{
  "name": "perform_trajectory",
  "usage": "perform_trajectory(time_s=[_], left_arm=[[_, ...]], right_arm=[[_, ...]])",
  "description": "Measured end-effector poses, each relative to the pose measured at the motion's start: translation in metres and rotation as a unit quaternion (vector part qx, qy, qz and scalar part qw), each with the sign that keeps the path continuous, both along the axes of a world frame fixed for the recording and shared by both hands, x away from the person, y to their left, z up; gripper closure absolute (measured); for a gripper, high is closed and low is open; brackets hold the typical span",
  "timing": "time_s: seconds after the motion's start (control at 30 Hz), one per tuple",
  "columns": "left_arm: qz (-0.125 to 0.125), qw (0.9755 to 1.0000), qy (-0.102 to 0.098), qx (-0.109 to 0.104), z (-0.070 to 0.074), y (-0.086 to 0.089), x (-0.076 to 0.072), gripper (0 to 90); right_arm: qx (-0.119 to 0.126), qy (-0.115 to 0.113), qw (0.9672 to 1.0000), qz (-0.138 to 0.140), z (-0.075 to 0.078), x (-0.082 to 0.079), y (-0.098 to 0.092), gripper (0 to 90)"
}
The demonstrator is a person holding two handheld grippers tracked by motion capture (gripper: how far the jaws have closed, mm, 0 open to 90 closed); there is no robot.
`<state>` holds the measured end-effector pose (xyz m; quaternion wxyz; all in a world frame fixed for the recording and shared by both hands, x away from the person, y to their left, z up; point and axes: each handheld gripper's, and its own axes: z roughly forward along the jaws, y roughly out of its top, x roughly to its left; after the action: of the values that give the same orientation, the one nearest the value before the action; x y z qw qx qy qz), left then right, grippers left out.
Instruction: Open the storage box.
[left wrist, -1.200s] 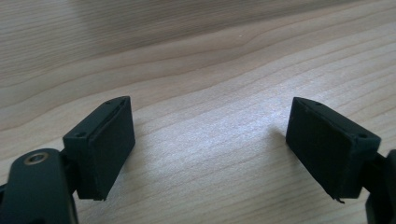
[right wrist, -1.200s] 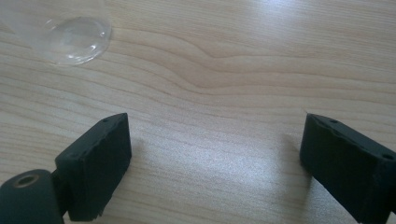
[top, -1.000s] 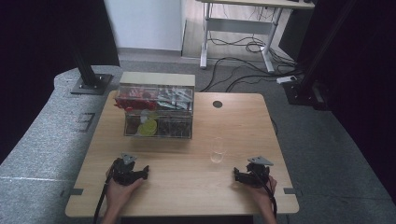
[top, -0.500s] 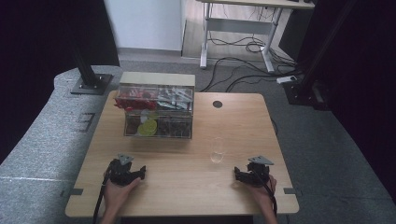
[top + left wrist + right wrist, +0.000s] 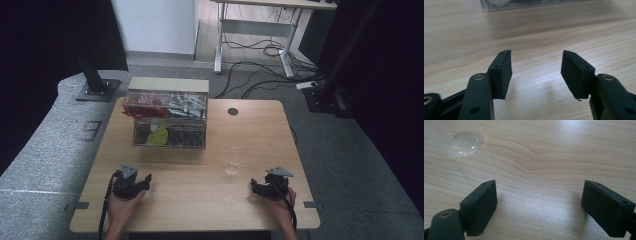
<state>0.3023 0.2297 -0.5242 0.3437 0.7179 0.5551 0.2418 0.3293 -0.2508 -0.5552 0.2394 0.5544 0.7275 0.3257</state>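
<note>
My left gripper (image 5: 137, 181) rests low over the wooden table (image 5: 200, 200) near its front left. Its jaws have just been closing and stand partly apart (image 5: 536, 72), with only bare wood between them. Near the front right, my right gripper (image 5: 257, 188) is wide open (image 5: 539, 205), with nothing between its pads. A clear plastic cup (image 5: 232, 161) stands upright just beyond the right gripper; its base (image 5: 461, 137) shows at the top left of the right gripper view. A clear compartment box (image 5: 169, 120) holds red, yellow-green and dark items at the table's back left.
The box's front edge (image 5: 524, 5) lies ahead of the left gripper. A round black grommet (image 5: 233, 111) sits at the table's back. Black stands (image 5: 92, 75) and cables (image 5: 260, 50) are on the floor behind the table.
The left hand has edged slightly to the left. The right hand, the cup and the box have not moved.
</note>
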Motion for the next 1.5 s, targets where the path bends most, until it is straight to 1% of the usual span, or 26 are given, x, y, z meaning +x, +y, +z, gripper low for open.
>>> perform_trajectory(time_s=[0.03, 0.07, 0.1, 0.13, 0.17, 0.23, 0.3, 0.33, 0.37, 0.47, 0.57, 0.6, 0.63, 0.7, 0.77, 0.87, 0.9, 0.93, 1.07, 1.23, 1.33, 1.4, 1.5], left_arm=[[0.0, 1.0, 0.0, 0.0, 0.0, 0.0, 0.0, 45.0], [-0.003, 0.9998, -0.017, -0.011, 0.006, 0.0, -0.004, 46.5], [-0.003, 0.9998, -0.017, -0.011, 0.006, 0.0, -0.004, 48.1], [-0.006, 0.9993, -0.034, -0.015, 0.013, 0.0, -0.008, 50.3], [-0.006, 0.9993, -0.034, -0.015, 0.013, 0.0, -0.008, 52.1], [-0.007, 0.9986, -0.05, -0.019, 0.019, 0.0, -0.012, 53.7], [-0.008, 0.9979, -0.061, -0.021, 0.023, 0.001, -0.014, 58.3], [-0.016, 0.998, -0.058, -0.021, 0.026, 0.002, -0.015, 61.7], [-0.019, 0.998, -0.056, -0.022, 0.028, 0.003, -0.015, 62.6], [-0.018, 0.998, -0.057, -0.022, 0.032, 0.006, -0.016, 66.6], [-0.022, 0.9976, -0.052, -0.04, 0.034, 0.012, -0.015, 72.1], [-0.022, 0.9976, -0.052, -0.04, 0.034, 0.012, -0.015, 74.9], [-0.022, 0.9973, -0.05, -0.05, 0.034, 0.014, -0.015, 77.6], [-0.024, 0.9971, -0.048, -0.053, 0.035, 0.015, -0.015, 81.0], [-0.031, 0.997, -0.039, -0.06, 0.036, 0.016, -0.014, 83.0], [-0.034, 0.9971, -0.036, -0.058, 0.037, 0.016, -0.014, 88.3], [-0.035, 0.9973, -0.035, -0.054, 0.037, 0.016, -0.013, 88.3], [-0.038, 0.9973, -0.032, -0.054, 0.036, 0.016, -0.012, 90.0], [-0.04, 0.9972, -0.028, -0.055, 0.036, 0.017, -0.01, 90.0], [-0.04, 0.9971, -0.024, -0.06, 0.033, 0.018, -0.007, 90.0], [-0.035, 0.9973, -0.021, -0.061, 0.031, 0.021, -0.003, 90.0], [-0.029, 0.9975, -0.027, -0.058, 0.03, 0.023, 0.001, 90.0], [-0.027, 0.9975, -0.03, -0.059, 0.03, 0.025, 0.005, 90.0]], right_arm=[[0.0, 0.0, 1.0, 0.0, 0.0, 0.0, 0.0, 13.5], [-0.001, 0.0, 1.0, 0.001, 0.0, 0.0, 0.0, 13.5], [-0.001, 0.0, 1.0, 0.001, 0.0, 0.0, 0.0, 13.5], [-0.001, -0.001, 1.0, 0.001, 0.0, 0.0, 0.0, 13.5], [-0.001, -0.001, 1.0, 0.001, 0.0, 0.0, 0.0, 13.5], [-0.001, -0.001, 1.0, 0.001, 0.0, 0.0, 0.0, 13.5], [-0.001, -0.001, 1.0, 0.002, 0.0, 0.0, 0.0, 13.6], [0.0, -0.001, 1.0, 0.001, 0.0, 0.0, 0.0, 13.6], [-0.001, -0.001, 1.0, 0.002, 0.0, 0.0, -0.001, 13.7], [0.0, -0.001, 1.0, 0.001, 0.0, 0.001, -0.001, 13.7], [0.0, 0.0, 1.0, 0.001, 0.0, 0.001, -0.001, 13.7], [0.0, 0.0, 1.0, 0.001, 0.0, 0.001, -0.001, 13.7], [0.0, -0.001, 1.0, 0.001, 0.0, 0.001, -0.001, 13.8], [0.0, -0.001, 1.0, 0.001, 0.0, 0.001, 0.0, 13.8], [0.0, -0.001, 1.0, 0.0, 0.0, 0.001, 0.0, 13.8], [0.0, 0.0, 1.0, 0.0, 0.0, 0.001, 0.0, 13.8], [0.0, 0.0, 1.0, 0.0, 0.0, 0.001, 0.0, 13.9], [0.001, 0.0, 1.0, 0.0, 0.0, 0.001, 0.0, 13.8], [0.001, 0.0, 1.0, 0.0, 0.0, 0.001, 0.0, 13.9], [0.0, 0.0, 1.0, 0.0, 0.0, 0.001, 0.0, 13.9], [0.0, 0.0, 1.0, 0.0, 0.0, 0.001, 0.0, 13.9], [0.0, 0.0, 1.0, 0.0, 0.0, 0.001, 0.0, 13.9], [0.0, -0.001, 1.0, -0.001, 0.0, 0.002, 0.0, 13.9]])
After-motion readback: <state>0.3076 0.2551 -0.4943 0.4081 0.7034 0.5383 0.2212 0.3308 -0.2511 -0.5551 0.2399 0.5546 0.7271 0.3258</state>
